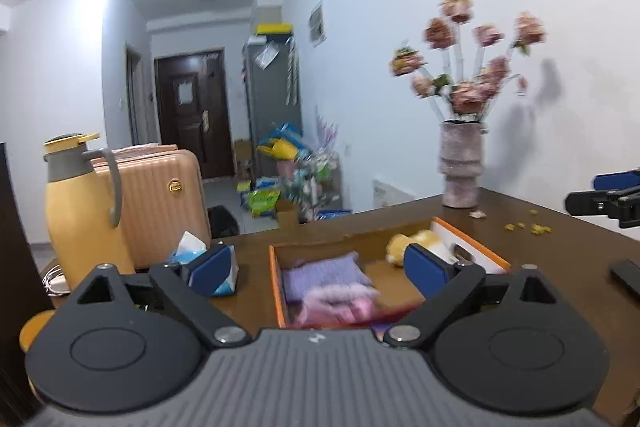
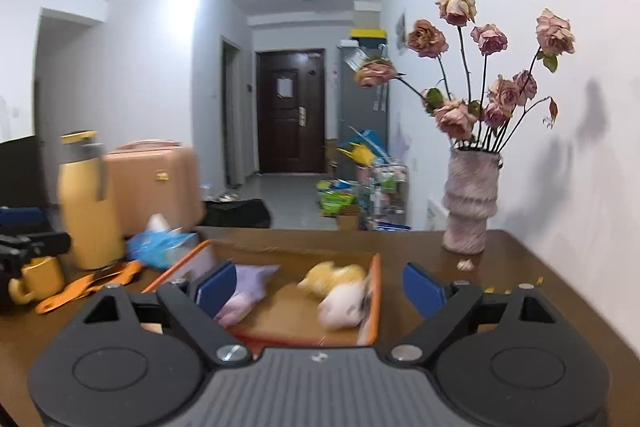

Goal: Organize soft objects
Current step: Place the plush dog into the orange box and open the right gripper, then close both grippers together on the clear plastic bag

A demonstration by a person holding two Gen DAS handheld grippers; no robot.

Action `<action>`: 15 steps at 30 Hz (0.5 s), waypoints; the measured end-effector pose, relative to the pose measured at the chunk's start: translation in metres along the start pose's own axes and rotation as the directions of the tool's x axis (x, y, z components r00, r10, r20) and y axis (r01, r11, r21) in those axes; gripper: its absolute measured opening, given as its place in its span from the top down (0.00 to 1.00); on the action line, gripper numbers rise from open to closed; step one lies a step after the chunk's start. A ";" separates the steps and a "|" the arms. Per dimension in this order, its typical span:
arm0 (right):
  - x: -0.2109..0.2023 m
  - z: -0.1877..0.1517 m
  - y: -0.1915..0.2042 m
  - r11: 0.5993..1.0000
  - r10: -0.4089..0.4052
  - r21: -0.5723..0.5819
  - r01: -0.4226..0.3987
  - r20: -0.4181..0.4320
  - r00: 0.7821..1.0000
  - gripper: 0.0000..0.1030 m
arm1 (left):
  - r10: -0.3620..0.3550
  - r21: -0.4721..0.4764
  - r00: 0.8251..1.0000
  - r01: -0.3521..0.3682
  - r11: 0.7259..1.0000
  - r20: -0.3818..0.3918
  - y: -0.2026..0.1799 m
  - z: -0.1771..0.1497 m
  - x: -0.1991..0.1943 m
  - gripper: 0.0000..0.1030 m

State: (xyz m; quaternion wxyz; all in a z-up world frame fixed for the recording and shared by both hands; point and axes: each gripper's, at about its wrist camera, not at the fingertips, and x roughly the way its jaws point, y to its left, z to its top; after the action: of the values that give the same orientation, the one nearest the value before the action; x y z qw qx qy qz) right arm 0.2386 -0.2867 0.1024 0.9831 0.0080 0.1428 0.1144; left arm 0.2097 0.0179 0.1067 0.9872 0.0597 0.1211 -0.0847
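- I had the left gripper [image 1: 318,267] spread wide, gripping nothing
- My right gripper [image 2: 320,289] gaped too, empty
- Below both sat the orange-rimmed box [image 2: 375,301] on the table [image 2: 516,267], with purple cloth [image 1: 326,273] and yellow plush [image 2: 332,277] inside

a lilac folded cloth [image 1: 324,273], pink cloth [image 1: 340,303], yellow plush [image 2: 332,277] and white plush [image 2: 344,307] lie inside the orange-rimmed box [image 1: 276,287].

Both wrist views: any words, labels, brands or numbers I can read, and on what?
None can be read.
Suitcase gold badge: too small.
Paper on the dark door: blurred.
Snack bags on the floor: print blurred.
Tissue pack: no legible text.
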 end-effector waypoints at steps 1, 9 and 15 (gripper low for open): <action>-0.014 -0.012 0.006 1.000 0.016 0.002 -0.016 0.007 1.000 0.10 | -0.008 0.012 1.000 0.008 1.000 0.018 -0.004 -0.011 -0.016 0.03; -0.081 -0.106 0.037 0.989 0.120 0.087 -0.119 -0.010 0.993 0.05 | 0.015 -0.036 0.999 -0.016 0.999 -0.028 -0.023 -0.093 -0.095 0.01; -0.077 -0.129 0.042 0.989 0.108 0.116 -0.097 -0.093 0.990 0.06 | 0.001 -0.067 0.999 -0.004 0.998 -0.054 -0.015 -0.101 -0.097 0.01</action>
State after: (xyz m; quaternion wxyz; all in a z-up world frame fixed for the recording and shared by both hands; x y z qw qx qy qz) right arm 0.1212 -0.2659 0.0024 0.9657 0.0644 0.1967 0.1568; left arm 0.0913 0.0318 0.0317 0.9852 0.0290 0.1502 -0.0778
